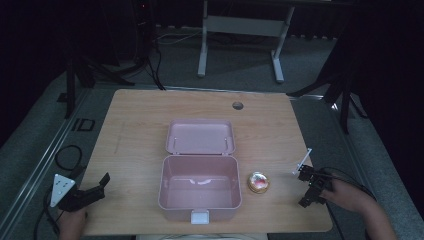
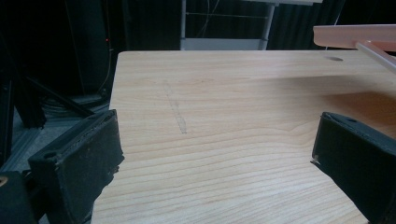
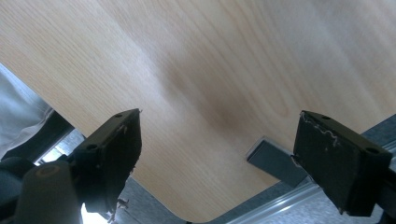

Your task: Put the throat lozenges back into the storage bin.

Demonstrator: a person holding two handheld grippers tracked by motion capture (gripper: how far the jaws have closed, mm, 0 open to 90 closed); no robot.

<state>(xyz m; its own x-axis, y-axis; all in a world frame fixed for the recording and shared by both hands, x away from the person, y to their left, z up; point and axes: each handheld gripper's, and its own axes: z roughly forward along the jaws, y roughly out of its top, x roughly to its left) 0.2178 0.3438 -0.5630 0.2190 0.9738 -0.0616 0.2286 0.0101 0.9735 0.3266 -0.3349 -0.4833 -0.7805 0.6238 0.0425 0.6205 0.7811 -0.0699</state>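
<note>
An open pink plastic box (image 1: 163, 186) stands empty at the table's front middle, its lid (image 1: 200, 136) laid flat behind it and a white latch (image 1: 199, 216) at its front. A small round gold-rimmed object (image 1: 258, 182) lies just right of the box. My left gripper (image 1: 100, 188) rests at the front left corner, open, with bare wood between its jaws (image 2: 217, 140); the pink lid edge (image 2: 355, 36) shows far right. My right gripper (image 1: 307, 187) is at the front right corner, open over the table's corner (image 3: 219, 135), nothing held.
The wooden table (image 1: 135, 120) has a cable hole (image 1: 237, 105) at the back. A white desk frame (image 1: 240, 25) and dark tripod legs (image 1: 345, 95) stand on the floor beyond. Cables (image 1: 67, 157) lie left of the table.
</note>
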